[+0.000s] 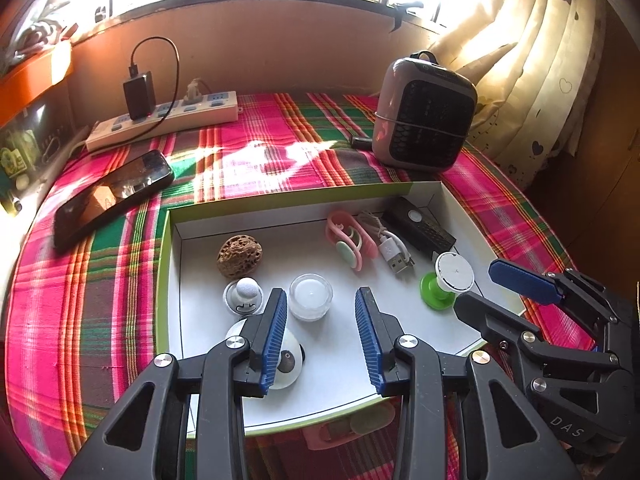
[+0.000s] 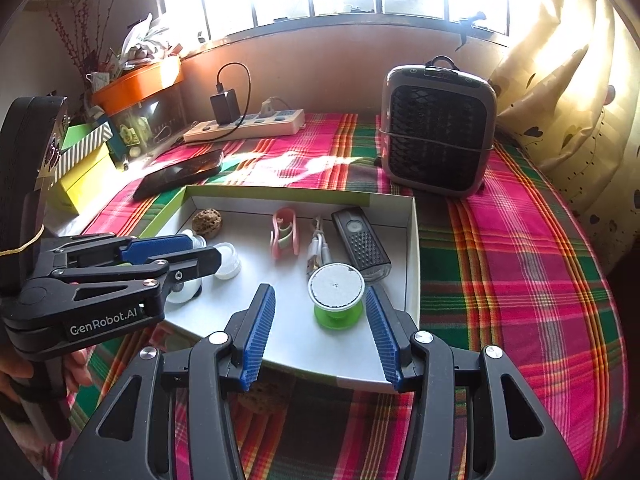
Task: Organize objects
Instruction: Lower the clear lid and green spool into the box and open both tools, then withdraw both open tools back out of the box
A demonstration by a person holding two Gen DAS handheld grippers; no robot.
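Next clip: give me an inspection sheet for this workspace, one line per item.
Surface: plaid cloth, sunlit patches.
Job's things: white tray holds walnut shell, clear cup, pink clip, black remote, green-based spool, round white pieces near its front left corner.
Clutter: phone, small heater.
Grippers: left gripper open above the cup; right gripper open, jaws either side of the spool, not pressing it.
Cables: USB cable in tray; power strip with charger.
Surroundings: window, curtain, orange box.
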